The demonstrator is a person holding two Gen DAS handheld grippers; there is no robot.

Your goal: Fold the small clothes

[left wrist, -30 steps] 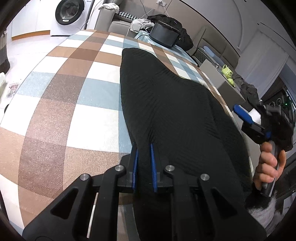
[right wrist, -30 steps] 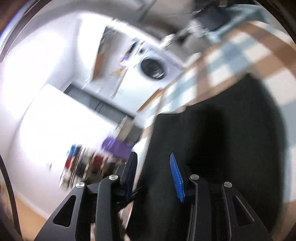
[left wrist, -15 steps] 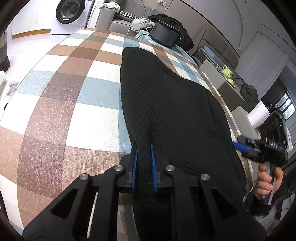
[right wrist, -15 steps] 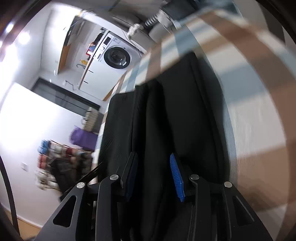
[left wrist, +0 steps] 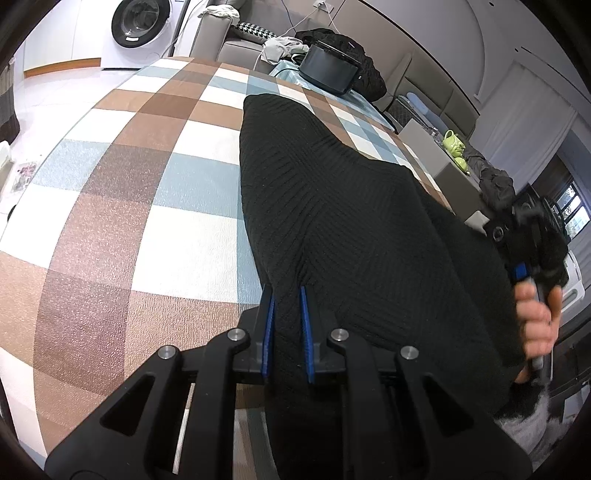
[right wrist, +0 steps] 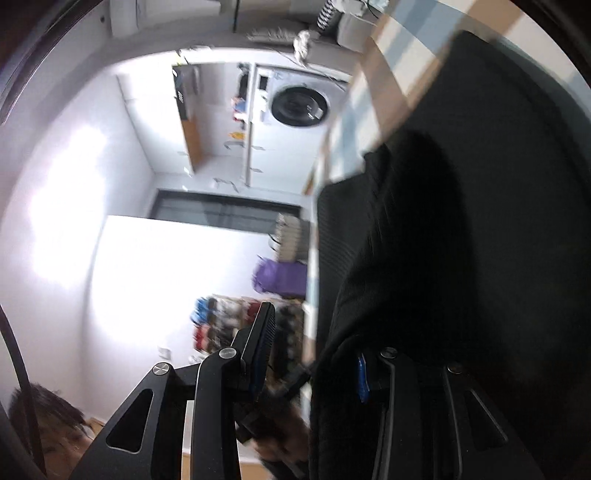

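**Black knit pinned at the near edge, ready to fold**

Checked cloth in brown, blue and white covers the table [left wrist: 110, 229]. Nearest, the left gripper [left wrist: 286, 314] is clenched on the near edge of the black knit garment [left wrist: 332, 206], probably to anchor it. At the right, the right gripper [right wrist: 314, 354] stands part-open; garment fabric lies over one finger, and whether anything is pinched I cannot tell. The garment's long axis runs from near to far, narrowing toward a washing machine [left wrist: 142, 22] beyond.
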